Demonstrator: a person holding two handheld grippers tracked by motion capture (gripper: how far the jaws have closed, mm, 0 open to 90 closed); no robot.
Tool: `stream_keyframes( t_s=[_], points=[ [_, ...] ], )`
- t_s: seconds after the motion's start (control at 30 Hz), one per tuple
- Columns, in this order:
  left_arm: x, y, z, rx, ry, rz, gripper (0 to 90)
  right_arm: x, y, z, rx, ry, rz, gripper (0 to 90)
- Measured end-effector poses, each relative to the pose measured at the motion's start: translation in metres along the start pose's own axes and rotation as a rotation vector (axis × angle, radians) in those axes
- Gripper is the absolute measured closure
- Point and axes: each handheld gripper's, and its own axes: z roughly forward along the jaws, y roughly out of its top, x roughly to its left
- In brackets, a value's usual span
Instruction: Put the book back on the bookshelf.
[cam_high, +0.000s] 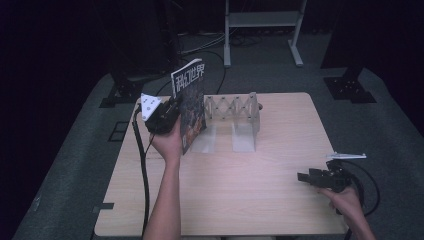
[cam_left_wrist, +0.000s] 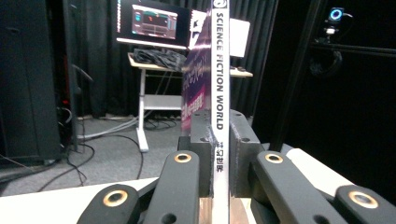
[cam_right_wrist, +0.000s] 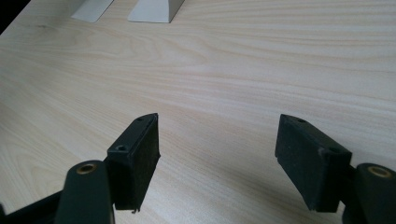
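1 thin, floppy glossy magazine (cam_high: 191, 102) stands clenched by its spine in your left tongs (cam_left_wrist: 219, 154); grip low, it sags. Your right tongs (cam_right_wrist: 217, 154) gape empty over the table (cam_right_wrist: 233, 60).

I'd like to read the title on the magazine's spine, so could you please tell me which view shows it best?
The left gripper view: the magazine stands upright between the jaws, its spine reading SCIENCE FICTION WORLD. The high view shows its cover, near the rack.
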Motion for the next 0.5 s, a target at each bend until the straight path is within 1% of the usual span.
stream_keyframes(
  t_s=[0.07, 0.2, 0.23, 0.33, 0.37, 0.5],
  points=[
    [-0.001, -0.003, 0.002, -0.003, 0.005, -0.002, 82.7, -0.001, 0.000, -0.001, -0.005, 0.000, -0.001, 29.8],
    [-0.002, -0.009, 0.005, 0.006, 0.010, 0.008, 82.6, -0.001, -0.001, -0.002, -0.008, 0.002, 0.005, 29.9],
    [-0.002, -0.013, 0.006, 0.008, 0.016, 0.019, 82.6, -0.002, -0.001, -0.001, -0.007, 0.004, 0.005, 29.8],
    [-0.003, -0.017, 0.007, 0.011, 0.017, 0.012, 82.6, -0.002, -0.002, -0.001, -0.004, 0.006, 0.003, 29.9],
    [-0.003, -0.020, 0.008, 0.008, 0.025, 0.024, 82.7, -0.002, -0.002, -0.001, -0.002, 0.006, 0.003, 29.9],
    [-0.005, -0.027, 0.008, -0.001, 0.031, 0.034, 82.6, -0.002, -0.001, -0.001, -0.004, 0.007, 0.002, 29.9]
  ],
)
